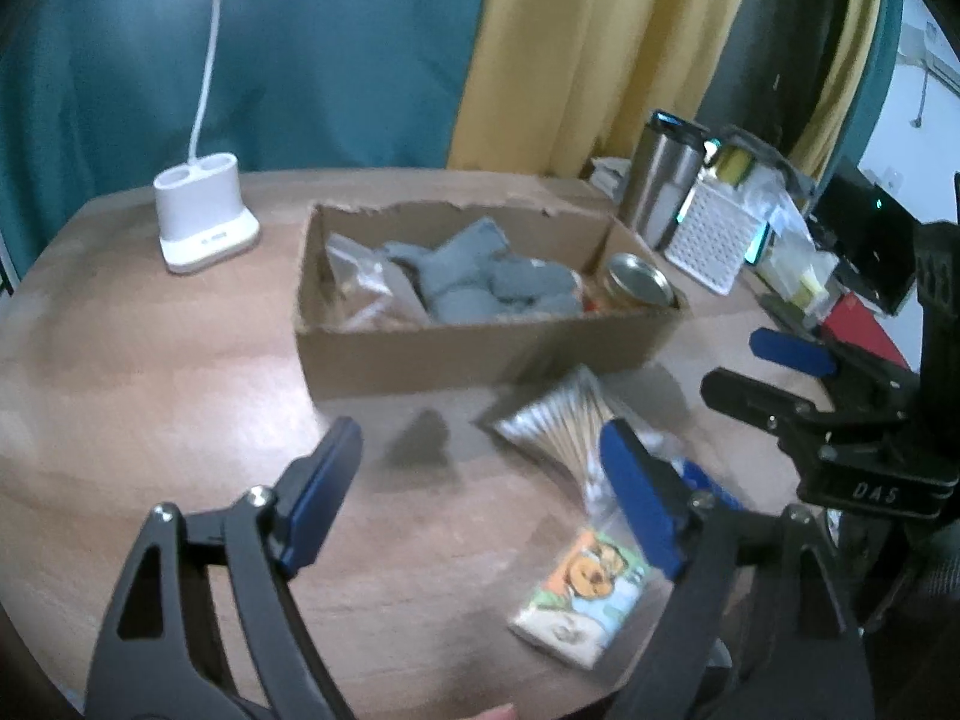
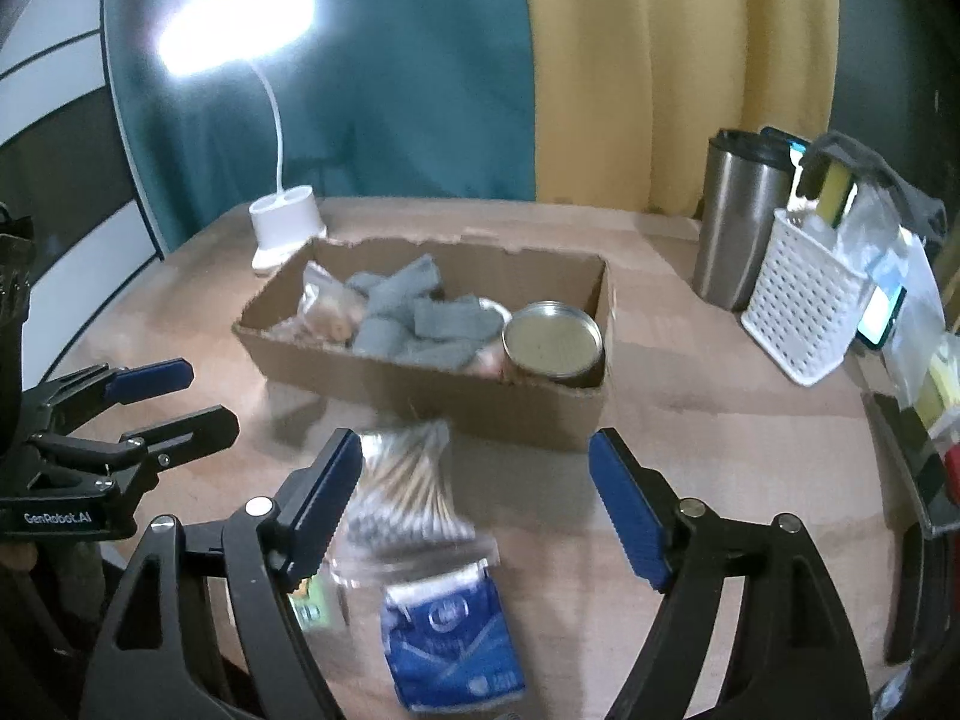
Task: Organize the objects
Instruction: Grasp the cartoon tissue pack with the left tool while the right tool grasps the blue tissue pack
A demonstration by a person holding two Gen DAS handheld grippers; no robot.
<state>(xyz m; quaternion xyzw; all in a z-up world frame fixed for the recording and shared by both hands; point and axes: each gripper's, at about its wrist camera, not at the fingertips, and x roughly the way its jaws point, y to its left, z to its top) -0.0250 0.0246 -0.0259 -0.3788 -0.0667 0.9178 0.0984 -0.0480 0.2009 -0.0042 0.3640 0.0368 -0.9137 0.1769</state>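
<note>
A cardboard box (image 1: 480, 348) (image 2: 432, 396) sits mid-table holding grey socks (image 1: 480, 282) (image 2: 414, 312), a clear bag (image 1: 354, 282) (image 2: 324, 300) and a metal-lidded jar (image 1: 639, 282) (image 2: 552, 339). In front of it lie a bag of cotton swabs (image 1: 558, 420) (image 2: 408, 480), a cartoon-printed packet (image 1: 585, 594) and a blue packet (image 2: 450, 636). My left gripper (image 1: 480, 492) is open and empty above the table, left of the swabs. My right gripper (image 2: 474, 504) is open and empty over the swabs and blue packet. Each gripper shows in the other's view: the right (image 1: 780, 372), the left (image 2: 168, 396).
A white desk lamp base (image 1: 204, 216) (image 2: 285, 228) stands behind the box at the left. A steel tumbler (image 1: 660, 180) (image 2: 738, 222), a white perforated basket (image 1: 714, 234) (image 2: 804, 312) and clutter crowd the right edge. Curtains hang behind the wooden table (image 1: 150, 390) (image 2: 720, 432).
</note>
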